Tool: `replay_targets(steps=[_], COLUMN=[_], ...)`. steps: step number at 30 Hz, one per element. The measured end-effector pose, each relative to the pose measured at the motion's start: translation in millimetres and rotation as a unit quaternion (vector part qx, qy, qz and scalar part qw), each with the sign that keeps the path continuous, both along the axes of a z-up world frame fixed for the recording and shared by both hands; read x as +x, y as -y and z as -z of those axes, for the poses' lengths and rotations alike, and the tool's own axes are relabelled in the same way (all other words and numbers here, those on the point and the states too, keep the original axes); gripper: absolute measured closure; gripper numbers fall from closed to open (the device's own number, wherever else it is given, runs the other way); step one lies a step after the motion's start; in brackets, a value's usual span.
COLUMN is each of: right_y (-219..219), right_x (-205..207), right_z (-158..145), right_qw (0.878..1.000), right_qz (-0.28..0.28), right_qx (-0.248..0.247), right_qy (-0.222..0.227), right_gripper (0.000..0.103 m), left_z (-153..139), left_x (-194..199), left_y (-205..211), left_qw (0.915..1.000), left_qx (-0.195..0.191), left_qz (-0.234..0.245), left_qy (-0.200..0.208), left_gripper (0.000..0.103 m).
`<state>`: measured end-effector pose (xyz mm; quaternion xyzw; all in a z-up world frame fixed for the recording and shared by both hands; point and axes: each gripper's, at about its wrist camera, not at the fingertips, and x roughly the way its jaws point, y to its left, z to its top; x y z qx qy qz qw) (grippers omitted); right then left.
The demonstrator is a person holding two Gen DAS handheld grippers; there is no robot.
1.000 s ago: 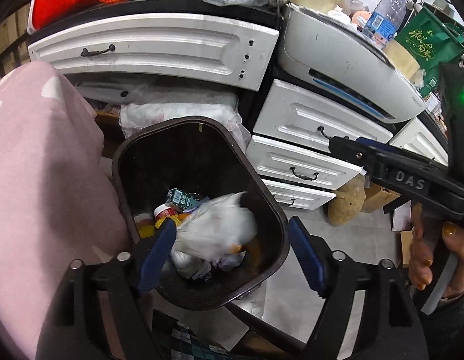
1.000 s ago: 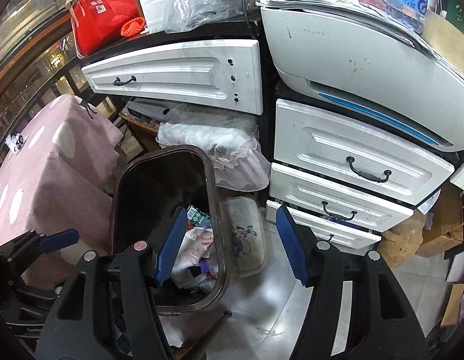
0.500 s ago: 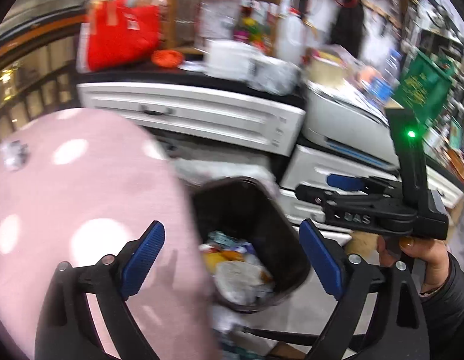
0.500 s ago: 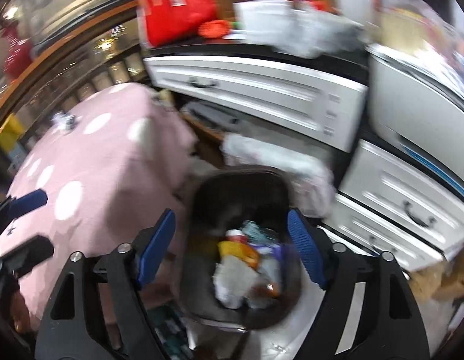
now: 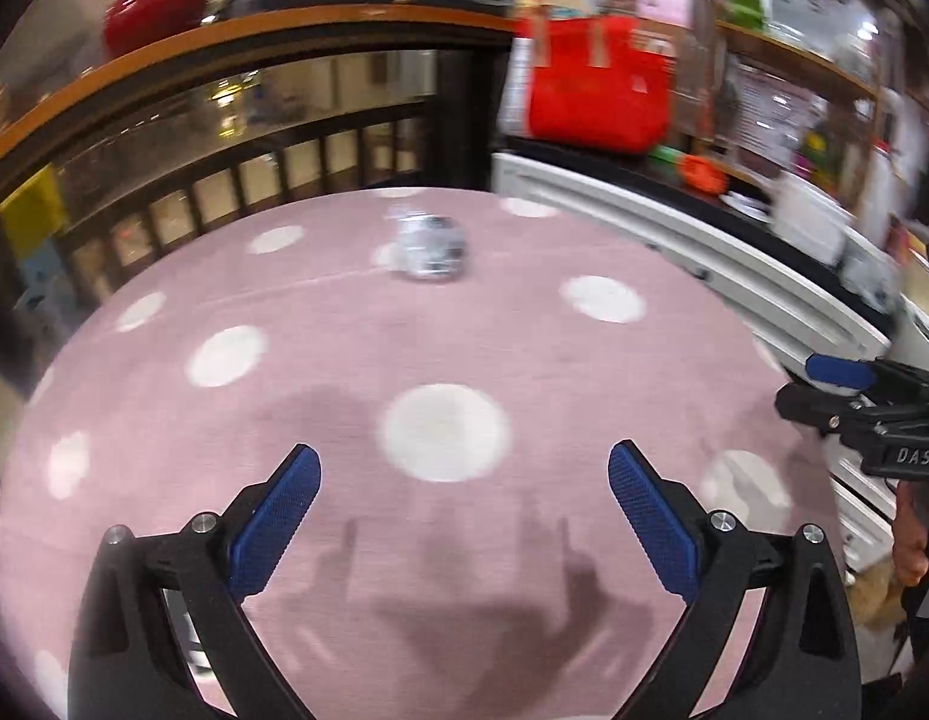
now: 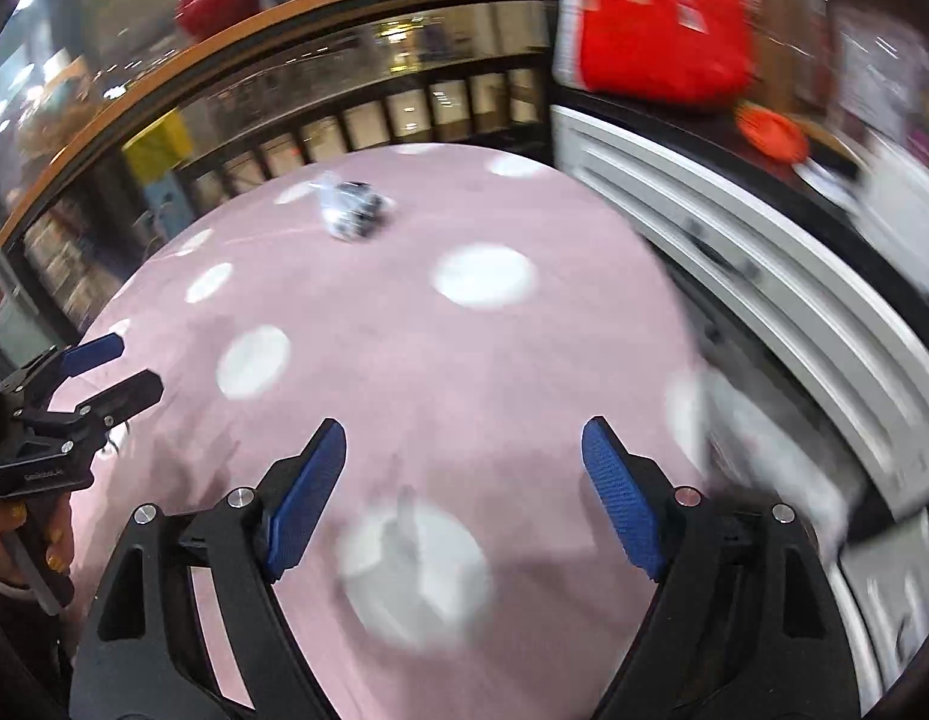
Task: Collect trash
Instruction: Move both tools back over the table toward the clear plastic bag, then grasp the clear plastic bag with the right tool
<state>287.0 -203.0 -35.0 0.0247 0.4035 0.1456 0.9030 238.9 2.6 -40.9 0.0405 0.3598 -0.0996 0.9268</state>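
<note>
Left wrist view, left to right.

1. Railing (image 5: 236,174): dark balusters under an orange-brown rail, at 10 to 11 o'clock behind the table.
2. Table (image 5: 344,372): pink cloth with white dots, filling the middle of the view; gripper shadows fall on it at 6 o'clock.
3. Left gripper (image 5: 464,516): jaws spread wide, blue pads well apart, nothing between them; it hangs over the near part of the table.
4. Crumpled wrapper (image 5: 431,246): silvery, blurred, lying on the far part of the table at 12 o'clock, well apart from both grippers. It is the only trash in sight.
5. Red bag (image 5: 596,90): on the dark countertop at 1 o'clock, beyond the table's edge.
6. White drawer front (image 5: 674,240): running along the table's right side, 2 o'clock.
7. Right gripper (image 5: 824,387): at 3 o'clock, seen from the side; fingers parted, empty.

Right wrist view, left to right.

1. Left gripper (image 6: 113,369): at 9 o'clock, fingers parted, empty; the holding hand (image 6: 41,531) shows below it.
2. Crumpled wrapper (image 6: 351,210): at 11 o'clock on the far table.
3. Right gripper (image 6: 464,492): jaws wide apart, holding nothing, over the table (image 6: 404,336).
4. Red bag (image 6: 662,42): at 1 o'clock.
5. White drawer front (image 6: 764,276): at 2 to 3 o'clock, heavily blurred.
</note>
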Motion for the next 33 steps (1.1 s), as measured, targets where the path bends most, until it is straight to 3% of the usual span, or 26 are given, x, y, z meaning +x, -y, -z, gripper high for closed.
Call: replay_targets(steps=[8, 16, 18, 20, 24, 33], right_y=[-77.5, -133.6, -140.5, -141.9, -138.8, -106.8], right_x=[115.2, 201.8, 214.5, 220.4, 210.5, 145.3], right_z=[4.7, 24.8, 32.2, 38.3, 35.9, 4.3], right_qw=[0.999, 0.998, 0.997, 0.997, 0.998, 0.999], right_qz=[-0.046, -0.045, -0.033, -0.028, -0.025, -0.04], right_qx=[0.006, -0.004, -0.019, -0.01, -0.007, 0.019], right_qy=[-0.026, -0.051, -0.061, -0.075, -0.062, -0.032], right_gripper=[0.023, 0.023, 0.033, 0.044, 0.055, 0.058], left_z=[-2.3, 7.4, 8.1, 7.0, 5.9, 2.4], left_x=[15.3, 10.4, 9.1, 8.5, 6.0, -0.3], left_y=[-84.7, -111.3, -117.8, -119.8, -122.1, -116.1], left_qw=[0.9957, 0.994, 0.9943, 0.9942, 0.9946, 0.9946], left_qx=[-0.009, -0.018, -0.021, -0.022, -0.023, -0.042], left_qz=[-0.092, -0.105, -0.102, -0.103, -0.1, -0.094], left_qy=[-0.005, -0.025, -0.024, -0.021, -0.019, -0.013], left_gripper=[0.006, 0.006, 0.006, 0.006, 0.006, 0.006])
